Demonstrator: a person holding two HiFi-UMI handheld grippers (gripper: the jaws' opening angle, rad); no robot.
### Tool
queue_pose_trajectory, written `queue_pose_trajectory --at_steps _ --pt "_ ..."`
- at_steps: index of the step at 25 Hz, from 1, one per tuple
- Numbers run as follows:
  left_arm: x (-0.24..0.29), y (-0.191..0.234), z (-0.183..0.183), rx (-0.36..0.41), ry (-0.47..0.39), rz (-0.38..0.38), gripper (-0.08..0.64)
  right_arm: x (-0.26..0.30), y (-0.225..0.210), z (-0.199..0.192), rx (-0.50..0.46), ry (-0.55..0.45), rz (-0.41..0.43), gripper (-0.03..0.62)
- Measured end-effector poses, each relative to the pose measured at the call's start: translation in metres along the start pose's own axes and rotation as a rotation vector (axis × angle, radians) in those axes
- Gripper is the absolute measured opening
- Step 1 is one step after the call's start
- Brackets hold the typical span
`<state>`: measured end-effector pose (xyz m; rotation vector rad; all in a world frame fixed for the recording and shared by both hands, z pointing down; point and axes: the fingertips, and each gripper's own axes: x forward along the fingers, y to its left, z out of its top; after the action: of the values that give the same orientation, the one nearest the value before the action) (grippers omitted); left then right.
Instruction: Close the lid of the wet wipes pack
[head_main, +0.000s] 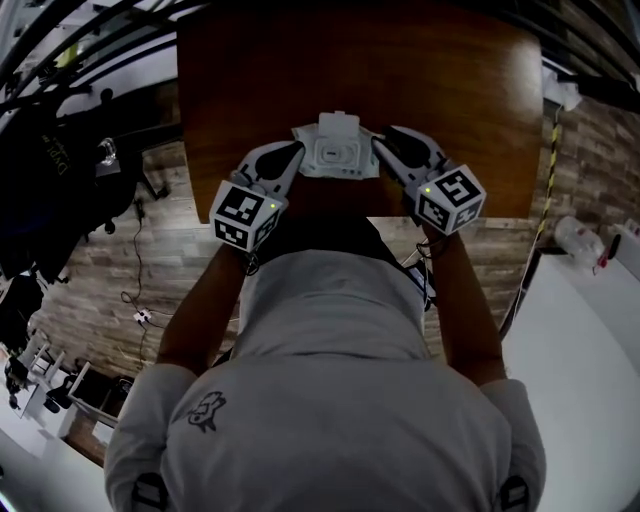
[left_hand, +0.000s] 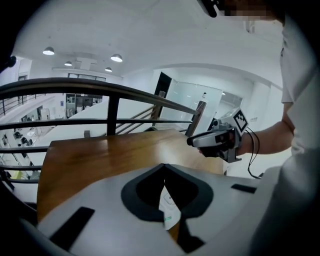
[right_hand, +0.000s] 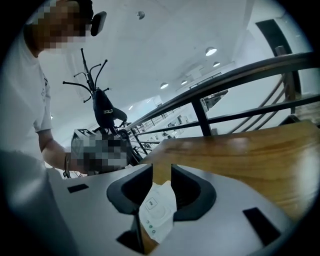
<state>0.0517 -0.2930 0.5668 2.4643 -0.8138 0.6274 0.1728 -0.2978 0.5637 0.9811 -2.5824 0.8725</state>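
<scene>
**Head view:** 2 grippers flanked the wet wipes pack (head_main: 335, 158), which lay at 12 o'clock ahead of the person on the wooden tabletop (head_main: 450, 80). The left gripper (head_main: 297, 152) sat at the pack's 9 o'clock and the right gripper (head_main: 378, 143) at its 3 o'clock. The lid (head_main: 338, 125) appeared to stand raised at the pack's far edge. Whether a wipe poked from the opening could not be told.

**Left gripper view:** the left gripper (left_hand: 164, 166) had its jaw tips together and held nothing. The pack (left_hand: 169, 210) showed through the slit below them.

**Right gripper view:** the right gripper (right_hand: 162, 172) stood partly open with the pack (right_hand: 159, 212) in the gap, and no pad was seen pressing on it.

A push from 1 side could skate the light pack across the smooth wood. A soft press might also fold the lid down without latching it.
</scene>
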Motion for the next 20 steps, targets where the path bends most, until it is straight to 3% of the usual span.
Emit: queue_pose_trajectory --at_steps 9,20 --pt "0.025 0.031 -0.041 -0.016 0.101 0.018 0.014 0.032 -0.024 -0.026 0.052 0.073 0.017 0.173" --pt "0.049 0.032 -0.082 -0.021 0.204 -0.019 0.014 0.072 -0.044 -0.054 0.099 0.192 0.068 0.222"
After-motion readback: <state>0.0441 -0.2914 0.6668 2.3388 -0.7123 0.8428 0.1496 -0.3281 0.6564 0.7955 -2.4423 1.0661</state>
